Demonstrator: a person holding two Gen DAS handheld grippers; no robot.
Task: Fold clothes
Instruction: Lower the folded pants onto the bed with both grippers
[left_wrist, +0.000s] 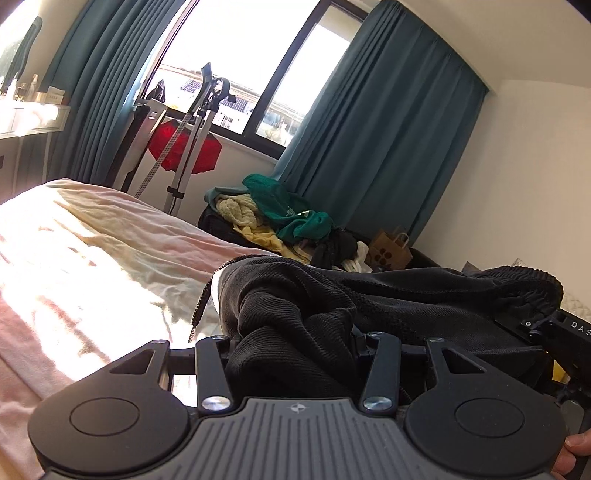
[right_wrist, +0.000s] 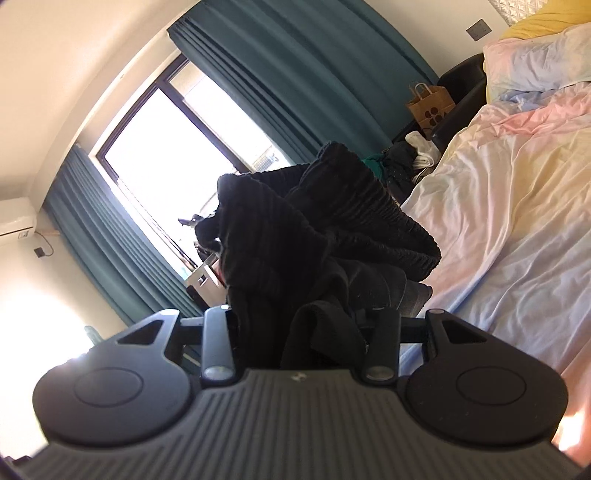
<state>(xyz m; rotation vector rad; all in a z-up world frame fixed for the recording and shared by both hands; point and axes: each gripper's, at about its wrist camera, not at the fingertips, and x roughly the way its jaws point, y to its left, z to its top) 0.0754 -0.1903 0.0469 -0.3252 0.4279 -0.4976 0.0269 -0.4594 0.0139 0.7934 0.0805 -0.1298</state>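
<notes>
A bed (left_wrist: 92, 236) with a pastel sheet fills the sunlit room; a black garment (left_wrist: 332, 295) is held bunched above its edge. The left hand-held gripper (left_wrist: 295, 347) is clamped on the dark fabric, and the right hand-held gripper (right_wrist: 306, 325) likewise grips a fold. A drawstring (left_wrist: 201, 299) dangles toward the sheet.

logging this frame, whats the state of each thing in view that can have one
black garment: bunched, lifted, held at both ends
left hand-held gripper: shut on black garment
right hand-held gripper: shut on black garment
curtains: drawn open
bed sheet: spread, wrinkled
clothes pile: unfolded heap
paper bag: upright
</notes>
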